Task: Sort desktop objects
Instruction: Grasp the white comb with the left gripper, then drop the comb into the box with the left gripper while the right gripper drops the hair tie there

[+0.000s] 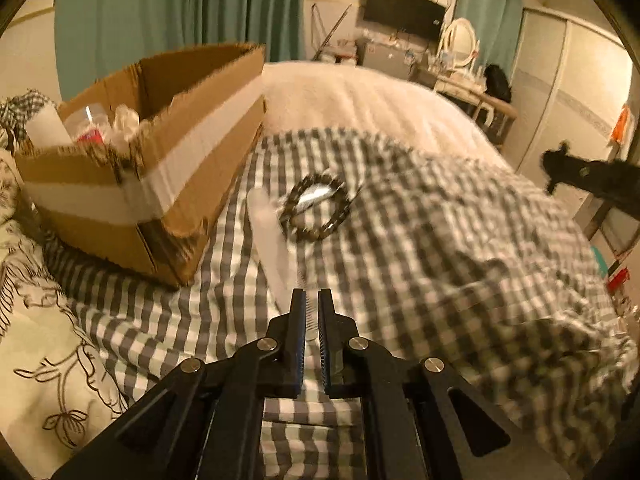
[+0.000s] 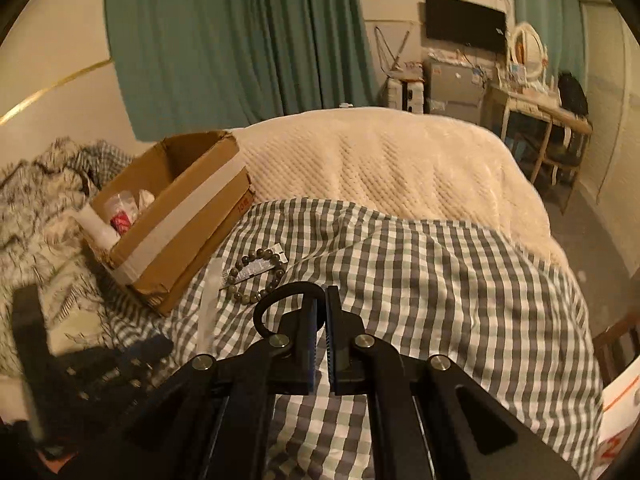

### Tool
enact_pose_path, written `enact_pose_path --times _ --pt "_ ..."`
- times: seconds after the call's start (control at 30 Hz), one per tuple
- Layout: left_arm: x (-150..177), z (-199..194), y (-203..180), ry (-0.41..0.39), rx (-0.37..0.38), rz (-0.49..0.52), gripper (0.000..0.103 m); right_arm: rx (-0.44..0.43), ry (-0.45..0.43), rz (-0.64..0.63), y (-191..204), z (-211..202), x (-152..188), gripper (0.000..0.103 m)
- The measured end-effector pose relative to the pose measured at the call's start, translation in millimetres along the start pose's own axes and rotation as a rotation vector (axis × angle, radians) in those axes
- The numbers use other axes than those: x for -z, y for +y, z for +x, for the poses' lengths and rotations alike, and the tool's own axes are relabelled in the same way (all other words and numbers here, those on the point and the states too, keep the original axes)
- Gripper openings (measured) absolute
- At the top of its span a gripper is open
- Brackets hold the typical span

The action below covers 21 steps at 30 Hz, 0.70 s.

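Right gripper (image 2: pixel 320 300) clamped on black ring (image 2: pixel 280 300), bead bracelet (image 2: pixel 256 276) just beyond.

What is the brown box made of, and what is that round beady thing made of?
The box looks like plain matte cardboard: brown, with ragged torn edges and a white tape band. The bracelet is a ring of round, dull greenish-brown beads, maybe stone or wood; I can't tell which.

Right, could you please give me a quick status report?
Left hand-held gripper shut, empty. Right hand-held gripper shut on black ring. Bead bracelet on checked blanket, near cardboard box.
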<state>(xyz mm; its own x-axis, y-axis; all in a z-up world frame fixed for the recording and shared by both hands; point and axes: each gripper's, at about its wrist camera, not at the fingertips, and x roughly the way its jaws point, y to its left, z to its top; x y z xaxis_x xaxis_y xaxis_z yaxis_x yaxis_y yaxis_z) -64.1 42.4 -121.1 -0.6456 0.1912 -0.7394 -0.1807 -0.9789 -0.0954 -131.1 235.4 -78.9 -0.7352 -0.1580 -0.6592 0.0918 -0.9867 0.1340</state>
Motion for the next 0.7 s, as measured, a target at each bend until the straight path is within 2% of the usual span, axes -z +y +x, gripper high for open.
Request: enact_pose_path --times 0.03,0.07,0.13,0.3,0.5,0.53,0.57,0.63,0.7 --pt "0.5 5.5 1.5 0.009 -0.003 -0.010 0.017 0.003 0.004 0.014 -4.8 -0.1 1.1 0.003" --pt "0.8 10.9 3.2 0.015 -0.003 -0.019 0.034 0.009 0.009 0.027 -10.0 1.6 1.7 0.003" --pt "0.1 24.6 8.3 0.031 -0.009 -0.053 0.062 0.026 0.023 0.053 -22.6 9.4 0.9 0.003" --pt "-8.0 55.3 14.4 0.078 0.008 -0.104 0.062 0.049 0.073 0.090 -51.4 37.4 -4.0 0.003" --pt "-23.1 94.9 9.7 0.103 -0.064 -0.073 0.062 0.011 0.121 0.115 -71.6 71.1 -6.9 0.003" --pt "-25.1 99.5 10.9 0.105 -0.062 -0.078 0.055 0.001 0.131 0.117 -73.3 76.1 -6.0 0.003" --pt "-26.5 102.4 14.0 0.106 -0.058 -0.086 0.044 -0.006 0.138 0.116 -74.7 79.3 -5.1 0.003" --pt "-28.4 107.3 20.4 0.123 -0.043 -0.110 0.030 -0.022 0.161 0.105 -74.0 88.2 -1.9 0.003" --pt "-27.5 105.3 25.7 0.115 -0.018 -0.130 0.027 -0.026 0.181 0.086 -68.5 94.4 1.2 0.003"
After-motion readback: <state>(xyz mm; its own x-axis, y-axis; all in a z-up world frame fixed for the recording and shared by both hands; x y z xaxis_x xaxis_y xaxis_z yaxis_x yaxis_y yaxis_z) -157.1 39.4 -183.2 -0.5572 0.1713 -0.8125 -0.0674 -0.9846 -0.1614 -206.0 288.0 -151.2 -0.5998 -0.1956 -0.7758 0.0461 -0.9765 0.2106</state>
